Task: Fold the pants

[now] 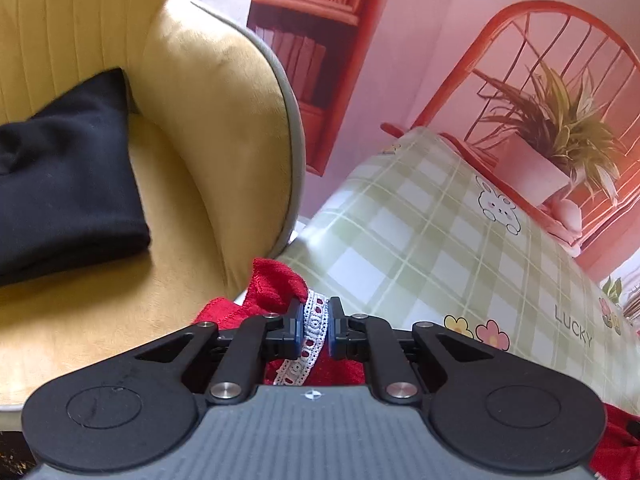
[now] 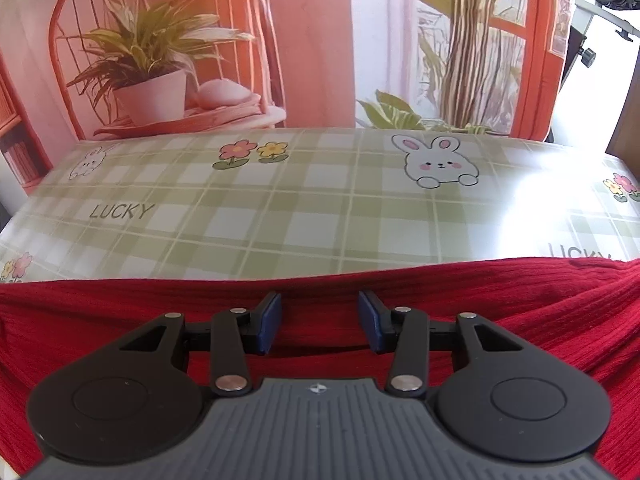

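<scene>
A table w/ a green-and-white checked cloth, printed w/ bunnies, flowers and the word LUCKY, fills most of the right wrist view; behind it hangs a pink backdrop showing a chair and potted plant. To the left of the table, in the left wrist view, sits a yellow upholstered armchair w/ a folded black garment on its seat. The red ribbed-knit pants lie across the table's near edge, spread wide under both tools, their far edge running roughly straight across the cloth. The right gripper hovers just over the red fabric, jaws standing about half apart, nothing pinched betw. them. The left gripper is at the pants' left end, near the armchair, jaws narrow and clamped on a white lace trim sewn to the red knit. Judgement: this looks like the grasp stage before a fold. To do it well, the right tool prob. needs to take a firm bite of fabric level w/ the left one, so both ends lift evenly. The lace is thin, so the left grip could slip; catching some red knit too would likely be safer.
</scene>
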Demonstrator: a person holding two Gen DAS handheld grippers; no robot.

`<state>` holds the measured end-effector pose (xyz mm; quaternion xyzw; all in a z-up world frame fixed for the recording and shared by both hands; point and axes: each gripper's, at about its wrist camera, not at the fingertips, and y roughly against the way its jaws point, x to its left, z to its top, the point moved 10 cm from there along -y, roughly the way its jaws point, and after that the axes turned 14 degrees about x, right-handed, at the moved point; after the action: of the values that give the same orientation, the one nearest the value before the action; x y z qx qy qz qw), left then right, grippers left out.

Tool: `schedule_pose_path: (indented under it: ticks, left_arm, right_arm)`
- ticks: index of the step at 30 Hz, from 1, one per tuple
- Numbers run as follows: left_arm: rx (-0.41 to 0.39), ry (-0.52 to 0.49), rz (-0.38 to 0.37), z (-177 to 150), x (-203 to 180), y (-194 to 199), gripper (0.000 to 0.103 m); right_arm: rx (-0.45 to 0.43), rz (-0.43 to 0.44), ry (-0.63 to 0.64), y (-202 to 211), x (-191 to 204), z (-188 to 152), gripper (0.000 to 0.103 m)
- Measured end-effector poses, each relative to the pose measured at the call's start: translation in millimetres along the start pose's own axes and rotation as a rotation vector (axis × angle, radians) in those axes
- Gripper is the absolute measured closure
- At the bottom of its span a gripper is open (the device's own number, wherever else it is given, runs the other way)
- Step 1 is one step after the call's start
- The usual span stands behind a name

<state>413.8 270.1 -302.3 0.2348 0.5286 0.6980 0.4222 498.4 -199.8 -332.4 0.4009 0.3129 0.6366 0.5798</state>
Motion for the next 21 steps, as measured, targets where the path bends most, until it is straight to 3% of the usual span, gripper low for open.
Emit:
schedule_pose_path:
  ticks: [2, 5, 6, 14, 18, 21]
  left_arm:
    - [0.007, -0.021, 0.0, 0, -2, -2, 0.081]
    - [-0.027, -0.052, -0.033, -4, -7, 16, 0.05]
    - [-0.048, -0.068, -0.049, -7, -10, 26, 0.045]
    - [-0.081, -0.238, -0.084, -77, -51, 86, 0.037]
    - [-0.051, -0.353, -0.046, -115, -72, 79, 0.035]
    - [-0.043, -0.379, -0.012, -122, -83, 65, 0.033]
  right_arm:
    - [0.002, 0.006, -0.025, 2, -3, 0, 0.058]
    - [-0.016, 0.036, -0.046, 12, -1, -2, 0.058]
    - [-0.025, 0.045, -0.042, 16, 0, -4, 0.058]
    - [-0.109, 0.1, -0.024, 59, 13, -37, 0.058]
    - [-0.126, 0.142, -0.073, 73, 12, -57, 0.058]
    - [-0.128, 0.136, -0.065, 78, 10, -70, 0.058]
